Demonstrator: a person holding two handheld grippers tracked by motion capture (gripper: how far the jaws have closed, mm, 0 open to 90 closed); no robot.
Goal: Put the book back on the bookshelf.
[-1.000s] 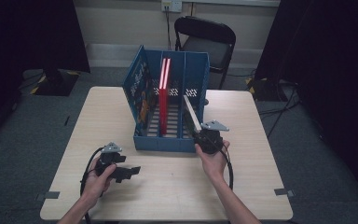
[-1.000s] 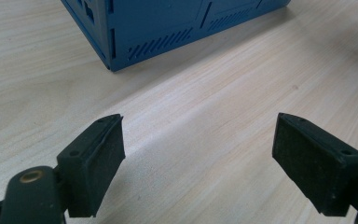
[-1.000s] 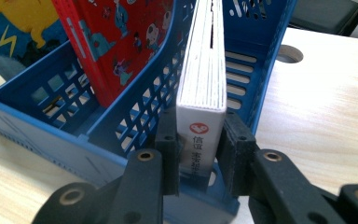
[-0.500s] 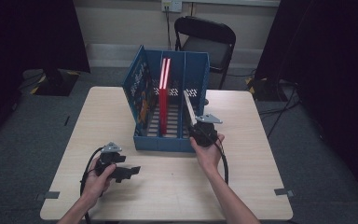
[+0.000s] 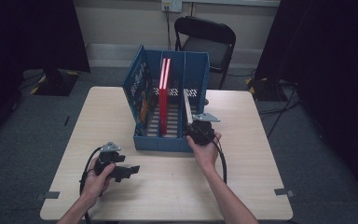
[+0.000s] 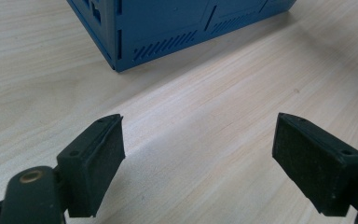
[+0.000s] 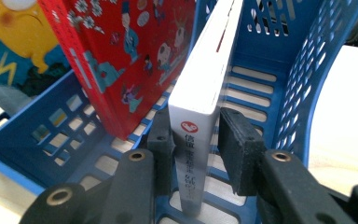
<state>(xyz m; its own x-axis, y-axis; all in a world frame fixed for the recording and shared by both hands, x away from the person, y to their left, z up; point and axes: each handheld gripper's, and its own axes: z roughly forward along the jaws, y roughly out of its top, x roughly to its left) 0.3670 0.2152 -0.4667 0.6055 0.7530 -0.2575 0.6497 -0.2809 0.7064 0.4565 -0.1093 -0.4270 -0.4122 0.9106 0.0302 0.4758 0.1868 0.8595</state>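
- the right gripper (image 7: 196, 140) has its two black pads (image 7: 235, 140) either side of the spine of a thin white hardcover book (image 7: 205, 88); a narrow gap shows at the right-hand pad, so the jaws stand slightly apart with the book between them, having just been opening.
- the white book stands upright in the right-hand bay of a blue slotted plastic file rack (image 7: 307, 70), its lower edge down on the rack's slatted floor; its far end is cut off at the top of the right gripper view.
- the left gripper (image 6: 198, 154) has its two pads wide apart with nothing between them, over the pale wooden table (image 6: 205, 121), well short of the rack's front corner.
- books counted: two plain to see, the white one and one red illustrated book (image 7: 121, 60) leaning in the middle bay.
- at the far left of the right gripper view a yellow and teal cartoon picture shows; whether it is a third book or the rack's side panel cannot be told.
- from the high view the rack (image 5: 142, 88) has three bays; the left bay's contents are hard to make out.
- one black folding chair (image 5: 207, 39) stands behind the table.
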